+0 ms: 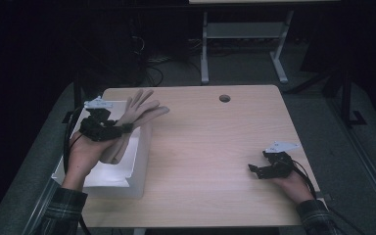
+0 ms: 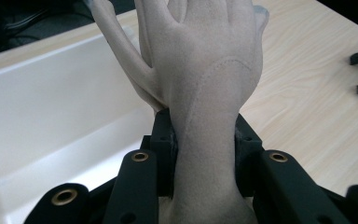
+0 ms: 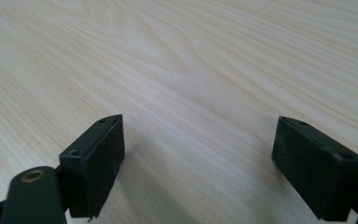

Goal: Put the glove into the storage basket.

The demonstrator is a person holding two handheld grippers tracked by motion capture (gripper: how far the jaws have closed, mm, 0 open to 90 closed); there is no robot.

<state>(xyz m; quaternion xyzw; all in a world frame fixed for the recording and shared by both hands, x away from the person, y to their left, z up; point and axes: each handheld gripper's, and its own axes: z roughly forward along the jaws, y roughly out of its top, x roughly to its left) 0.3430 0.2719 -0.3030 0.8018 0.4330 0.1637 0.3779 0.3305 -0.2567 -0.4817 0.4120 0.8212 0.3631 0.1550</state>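
Glove: you hold a beige glove (image 1: 136, 115) in the left gripper (image 1: 108, 128), above the right wall of the white bin (image 1: 139, 169) at the left edge of the table (image 1: 215, 147); its fingers point away from you and its cuff hangs down toward the bin.
Handling: it looks soft, light and limp, like suede cloth; I judge that it will sag and swing when you carry it, but it will not break and should not slip easily.
Where to hold: the narrow wrist part is a good place, because the cloth bunches there and the pads get thick material.
Left claw: clamped on the glove (image 2: 205, 126) at its wrist, one pad on each side.
Right claw: the right gripper (image 1: 258, 170) rests low over the bare table (image 3: 191, 56) near your right side, jaws wide apart, nothing between them.
High view gives you: the whole layout, with the glove over the bin wall and the two grippers well apart.
Left gripper view gives you: the seam lines on the glove and how the pads squeeze the wrist.
Right gripper view gives you: the clear gap between its jaws.
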